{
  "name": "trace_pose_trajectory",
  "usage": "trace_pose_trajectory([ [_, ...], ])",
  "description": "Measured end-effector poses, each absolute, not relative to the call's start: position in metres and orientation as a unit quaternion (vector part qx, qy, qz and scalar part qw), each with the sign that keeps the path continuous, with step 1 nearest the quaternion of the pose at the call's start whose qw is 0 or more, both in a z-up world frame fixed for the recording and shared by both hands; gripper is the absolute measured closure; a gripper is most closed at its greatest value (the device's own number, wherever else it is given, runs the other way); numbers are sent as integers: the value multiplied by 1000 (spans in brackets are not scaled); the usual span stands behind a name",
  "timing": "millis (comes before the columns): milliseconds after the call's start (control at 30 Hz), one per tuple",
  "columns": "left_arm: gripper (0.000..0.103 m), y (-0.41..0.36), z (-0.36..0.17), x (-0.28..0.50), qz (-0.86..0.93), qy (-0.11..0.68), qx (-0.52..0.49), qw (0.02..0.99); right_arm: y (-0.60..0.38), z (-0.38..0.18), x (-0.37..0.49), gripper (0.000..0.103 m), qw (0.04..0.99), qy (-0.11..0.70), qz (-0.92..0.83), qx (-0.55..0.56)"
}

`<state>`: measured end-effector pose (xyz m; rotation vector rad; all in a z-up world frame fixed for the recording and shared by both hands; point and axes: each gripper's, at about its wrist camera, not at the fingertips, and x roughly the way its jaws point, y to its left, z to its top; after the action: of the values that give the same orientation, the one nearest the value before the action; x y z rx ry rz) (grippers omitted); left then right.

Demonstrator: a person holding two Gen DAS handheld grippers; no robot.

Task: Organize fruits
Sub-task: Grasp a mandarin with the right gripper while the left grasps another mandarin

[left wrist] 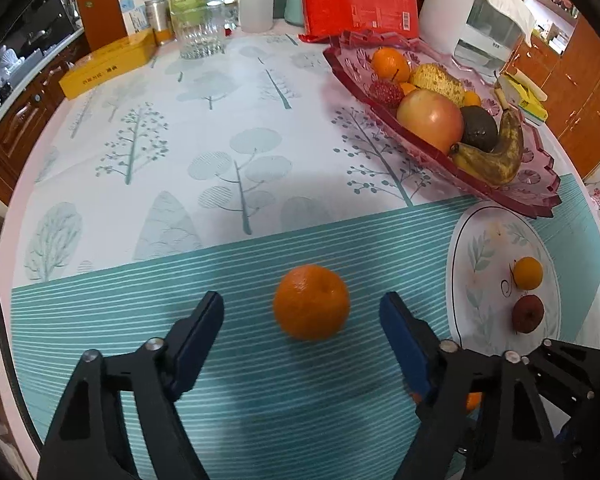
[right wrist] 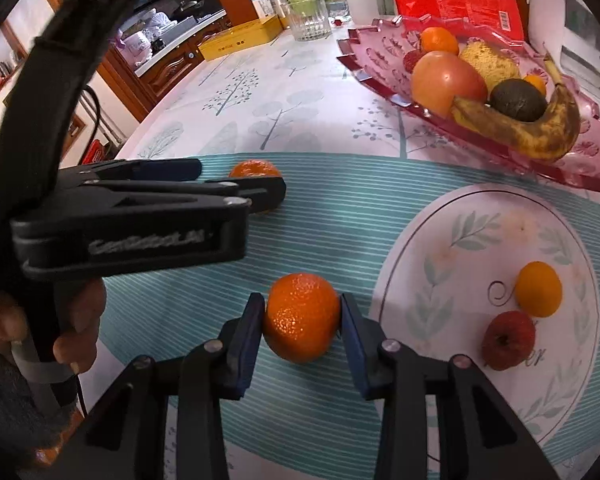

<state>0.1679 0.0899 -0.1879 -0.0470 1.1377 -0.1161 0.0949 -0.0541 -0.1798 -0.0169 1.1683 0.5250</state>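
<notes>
A worktop (left wrist: 260, 92) under a tree-print cloth with a teal striped border fills both wrist views, its far edge crowded with bottles, a glass, a yellow box and a red packet. Ahead and to the right of both tools sits a pink glass fruit tray (right wrist: 380, 32) holding an apple, an avocado, a spotted banana and a few smaller fruits. Nearer, just right of the right tool, lies a white oval plate (right wrist: 420, 248) with leaf print, carrying a small yellow-orange fruit (right wrist: 539, 289) and a small wrinkled red fruit (right wrist: 508, 340) side by side. The left tool (left wrist: 302, 316), gripped by a person's hand (right wrist: 60, 332), points steeply down at the striped cloth with its blue-padded fingers spread; one mandarin (left wrist: 311, 301) rests on the cloth between them, clear of both pads. The right tool (right wrist: 303, 316) is pinching a second mandarin (right wrist: 302, 316) just left of the plate, a pad pressed to each side. Whether that fruit touches the cloth cannot be told.
</notes>
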Motion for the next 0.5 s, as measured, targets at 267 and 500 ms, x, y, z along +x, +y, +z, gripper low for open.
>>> trace_pose_trajectory([
  [267,55,87,-203,174,-62,556,-36,828,-73,-179,97,65,809,543,224,8],
  [500,64,88,-204,172,-51,552,-41,831,-76,-178,94,65,812,541,218,9],
])
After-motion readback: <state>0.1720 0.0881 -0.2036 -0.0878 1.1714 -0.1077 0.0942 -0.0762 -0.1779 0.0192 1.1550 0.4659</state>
